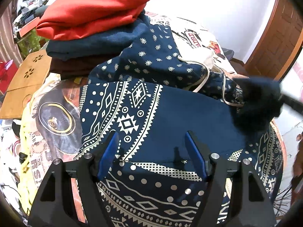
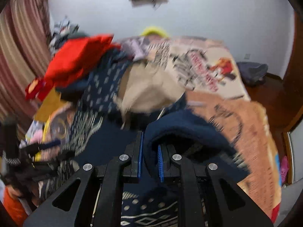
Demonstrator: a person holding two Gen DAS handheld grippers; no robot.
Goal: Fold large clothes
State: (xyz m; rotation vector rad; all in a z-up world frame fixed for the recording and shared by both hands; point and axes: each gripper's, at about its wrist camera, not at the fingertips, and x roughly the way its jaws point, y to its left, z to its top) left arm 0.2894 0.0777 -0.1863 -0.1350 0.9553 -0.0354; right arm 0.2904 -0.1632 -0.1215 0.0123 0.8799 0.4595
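Your right gripper (image 2: 149,155) had its jaws clamped on the navy hoodie (image 1: 170,117) sleeve, apparently to fold it; your left gripper (image 1: 151,151) hovered wide, empty, over the garment on the bed (image 2: 236,113).

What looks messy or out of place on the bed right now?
The navy patterned hoodie is only half folded: its hood lies rumpled, with drawstrings trailing loose. The folded stack behind it, red on top, looks neat.
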